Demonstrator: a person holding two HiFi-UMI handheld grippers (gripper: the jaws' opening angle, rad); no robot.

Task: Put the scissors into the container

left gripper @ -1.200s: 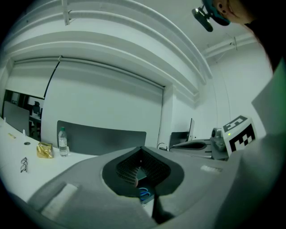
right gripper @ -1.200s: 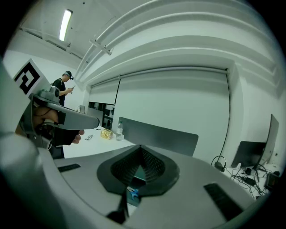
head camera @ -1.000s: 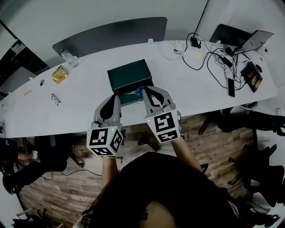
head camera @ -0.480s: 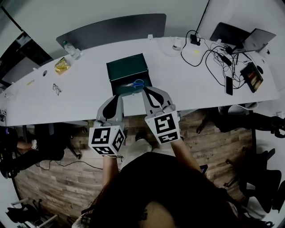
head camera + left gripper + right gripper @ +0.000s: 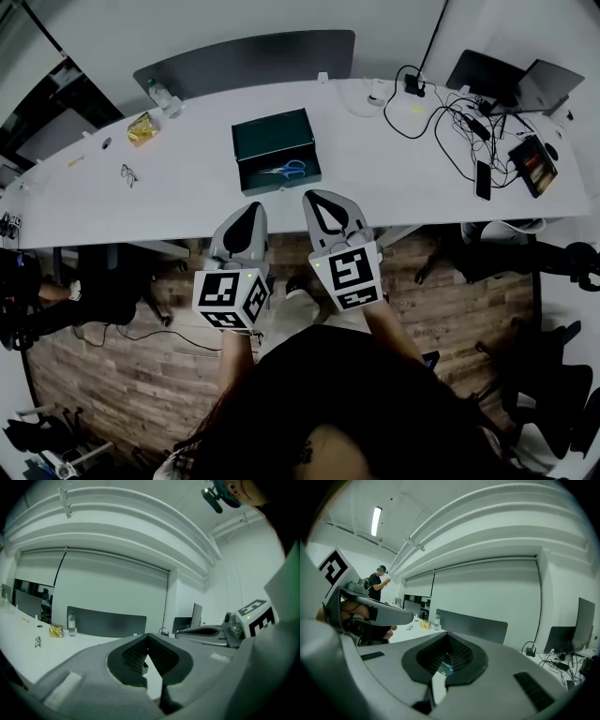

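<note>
White desk (image 5: pixel 394 169) curved across the upper half of the head view, with a wood floor below it and a dark screen (image 5: pixel 244 58) behind.

A green container (image 5: pixel 272 136) sat open at upper centre, and the scissors (image 5: pixel 284 171) lay inside it, blue handles to the right. Both grippers hung over the floor at the desk's near edge, below the container and apart from it. The left gripper (image 5: pixel 251 208) pointed up toward the container's lower left corner; its jaws were closed tip to tip, with nothing between them. The right gripper (image 5: pixel 317 195), just right of it, pointed toward the container's lower right corner; its jaws were likewise pressed together and empty. The scissors lay above and between the two tips, touching neither. Only bare desk lay between the tips and the container.

At upper left stood a bottle (image 5: pixel 159 94), a yellow packet (image 5: pixel 141 128) and glasses (image 5: pixel 128 174). At upper right lay tangled cables (image 5: pixel 441 112), a phone (image 5: pixel 483 180) and a laptop (image 5: pixel 525 82), all well apart from the container.
</note>
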